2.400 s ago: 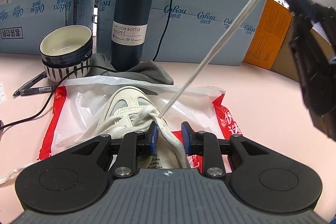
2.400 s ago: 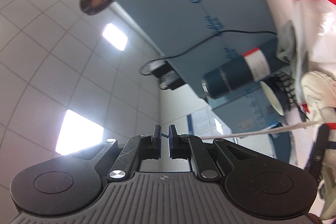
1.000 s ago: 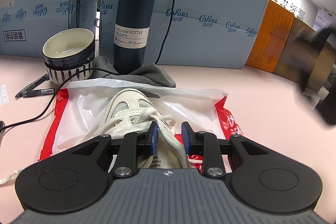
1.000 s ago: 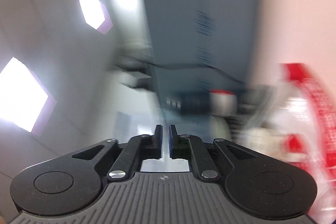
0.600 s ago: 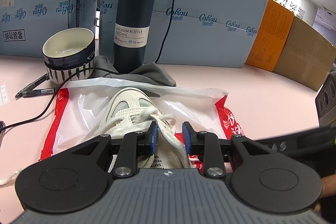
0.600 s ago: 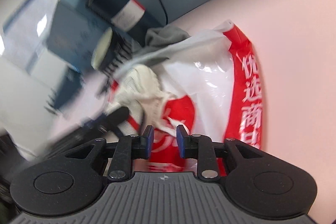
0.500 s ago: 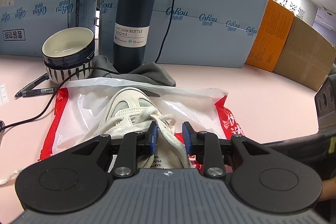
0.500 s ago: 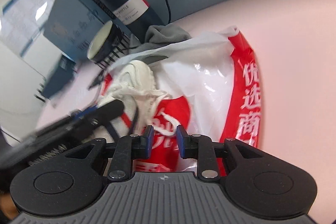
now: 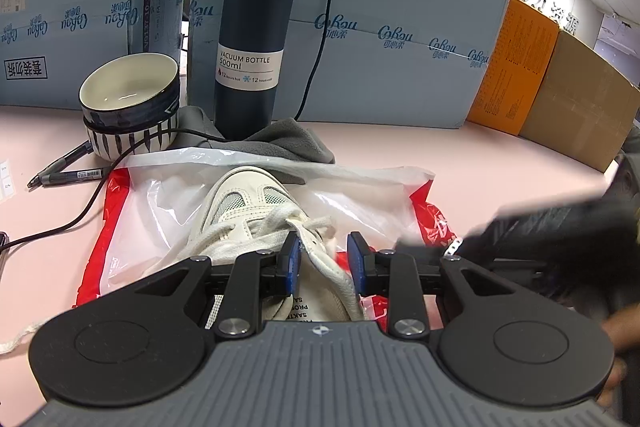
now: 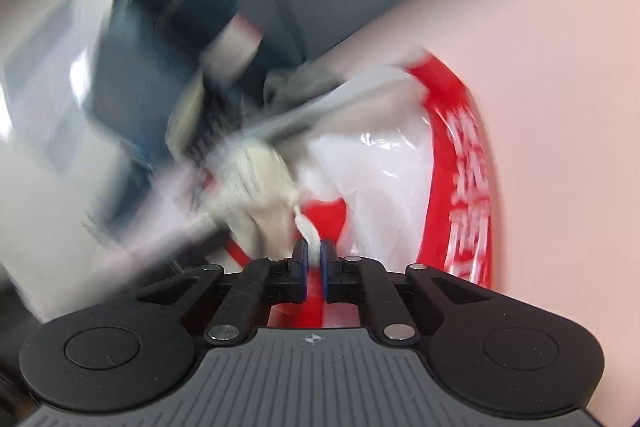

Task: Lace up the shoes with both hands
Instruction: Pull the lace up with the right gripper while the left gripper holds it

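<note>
A white sneaker [image 9: 256, 203] lies on a red and white plastic bag [image 9: 152, 211], toe pointing away from me. My left gripper [image 9: 325, 263] hangs over the shoe's opening. Its blue pads stand apart, with the right edge of the shoe and a strand of lace [image 9: 332, 267] running between them. The right gripper [image 9: 480, 239] comes in blurred from the right side. In the right wrist view its jaws are closing, and the pads of the right gripper [image 10: 314, 255] pinch a white lace [image 10: 308, 231] that leads up to the sneaker [image 10: 256, 179].
A dark vacuum bottle [image 9: 256, 39], stacked bowls [image 9: 128, 107] and a grey cloth [image 9: 288, 143] stand behind the bag. Pens [image 9: 68, 175] and a black cable [image 9: 60, 231] lie to the left. Blue cartons [image 9: 400, 47] and brown boxes [image 9: 580, 107] wall the back. A loose lace end [image 9: 16, 341] trails at the left.
The right gripper swung down from facing the ceiling to the shoe's right side and closed on the lace. The lace it held taut in the air has dropped. The left gripper kept still.
</note>
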Available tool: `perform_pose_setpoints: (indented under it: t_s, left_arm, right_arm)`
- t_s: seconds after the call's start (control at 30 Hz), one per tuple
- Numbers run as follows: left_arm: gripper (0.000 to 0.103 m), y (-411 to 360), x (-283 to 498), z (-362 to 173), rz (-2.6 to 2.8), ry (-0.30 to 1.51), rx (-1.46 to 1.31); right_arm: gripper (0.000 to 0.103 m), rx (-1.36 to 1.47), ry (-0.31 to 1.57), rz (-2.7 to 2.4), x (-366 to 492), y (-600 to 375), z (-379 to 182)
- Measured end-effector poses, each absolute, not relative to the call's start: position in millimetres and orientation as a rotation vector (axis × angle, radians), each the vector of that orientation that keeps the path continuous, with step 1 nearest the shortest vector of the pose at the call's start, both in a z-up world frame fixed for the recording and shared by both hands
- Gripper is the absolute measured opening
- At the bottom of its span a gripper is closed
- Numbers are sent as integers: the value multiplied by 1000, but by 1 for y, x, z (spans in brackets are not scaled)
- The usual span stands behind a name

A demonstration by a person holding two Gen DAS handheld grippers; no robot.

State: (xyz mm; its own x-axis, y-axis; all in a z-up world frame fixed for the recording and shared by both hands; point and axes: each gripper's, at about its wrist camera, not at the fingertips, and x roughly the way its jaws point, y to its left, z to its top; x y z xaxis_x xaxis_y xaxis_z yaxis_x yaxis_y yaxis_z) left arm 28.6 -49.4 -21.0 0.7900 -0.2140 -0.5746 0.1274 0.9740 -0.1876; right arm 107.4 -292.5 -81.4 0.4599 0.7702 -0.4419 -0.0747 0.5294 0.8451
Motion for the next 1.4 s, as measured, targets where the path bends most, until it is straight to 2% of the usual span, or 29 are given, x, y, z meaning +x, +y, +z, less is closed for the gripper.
perform_pose_setpoints:
  t_s: [0.07,0.17,0.33,0.63,0.87,1.13,1.4]
  left_arm:
    - [22,-49,28,-21,-186,629,-145]
    - [21,-48,28,-21,-184,624,-152]
    - [19,-48,28,-21,-180,618,-154]
    - [19,-50,28,-21,-176,615,-136]
    - [18,-51,26,-21,-171,605,-134]
    - [13,-50,24,-21,-160,585,-126]
    - [13,-52,24,-21,-151,577,-111]
  right_arm:
    - [6,1153,911,619,104,-315,-89]
    - [6,1418,801,672,98,-335,-85]
    - [6,1645,614,765,91,-350,-61]
    - [6,1774,444,801,83,-366,-29]
    - [6,1860,361,810,80,-371,-25]
    - [6,1866,297,807,80,-384,-11]
    - [6,1848,191,791,78,-410,6]
